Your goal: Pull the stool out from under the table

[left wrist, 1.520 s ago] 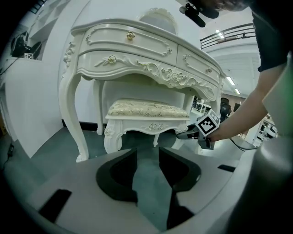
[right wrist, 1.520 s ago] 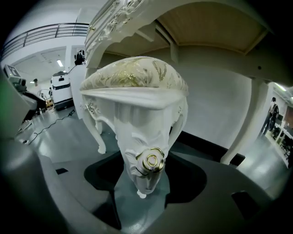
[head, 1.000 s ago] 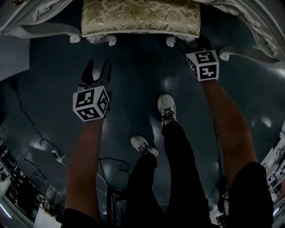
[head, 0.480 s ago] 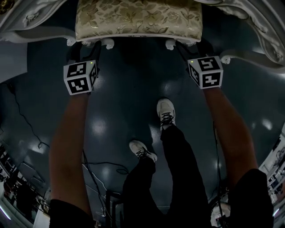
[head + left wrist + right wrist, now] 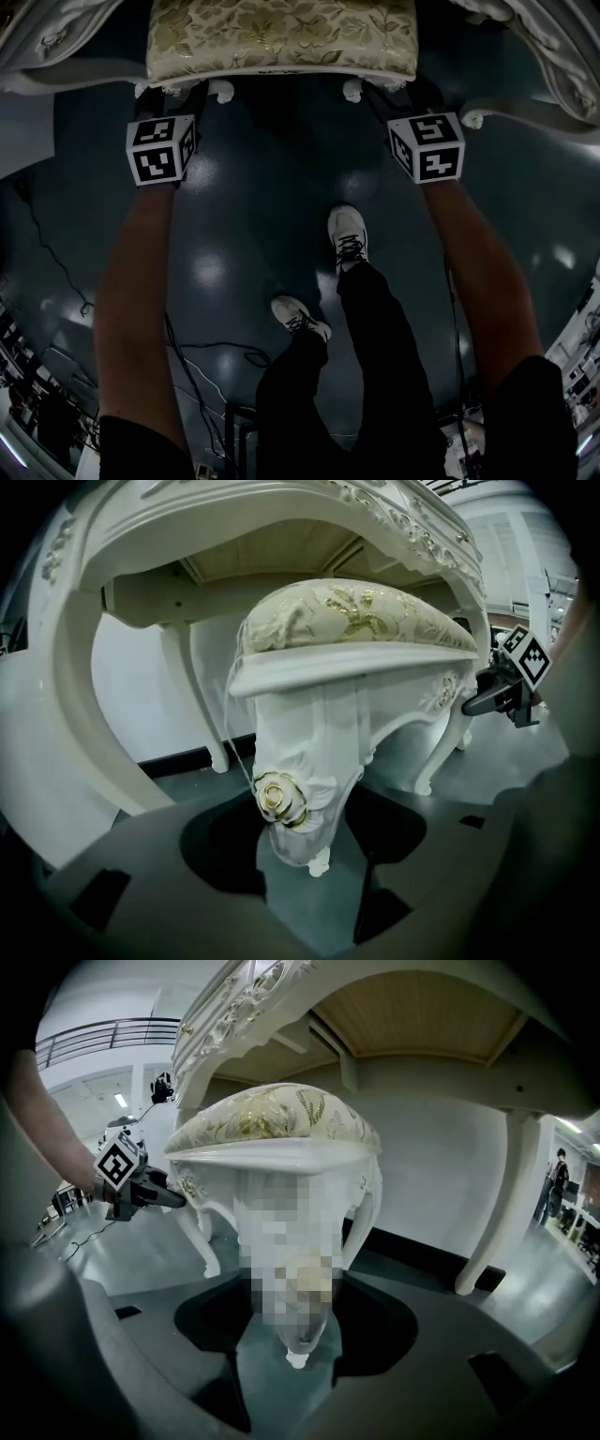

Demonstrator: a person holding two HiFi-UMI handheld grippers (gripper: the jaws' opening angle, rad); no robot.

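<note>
The stool [image 5: 281, 37] sits tucked under the tabletop [image 5: 422, 1016], its gold-patterned cushion toward me and its 4 white legs on the dark floor [image 5: 272, 159]. I hold my left tongs [image 5: 174, 96] at the stool's front left leg [image 5: 305, 771]. The jaws have just been opening and now stand wide apart. The leg with its carved rose [image 5: 281, 799] is between them, but nothing is clamped. My right tongs [image 5: 401, 94] are at the front right leg [image 5: 298, 1354], jaws just as wide, with that leg between them and no grip on it that I can see. Both tongs point downward at a slant. My 2 shoes [image 5: 349, 230] stand on the floor behind them, well back from the stool.
</note>
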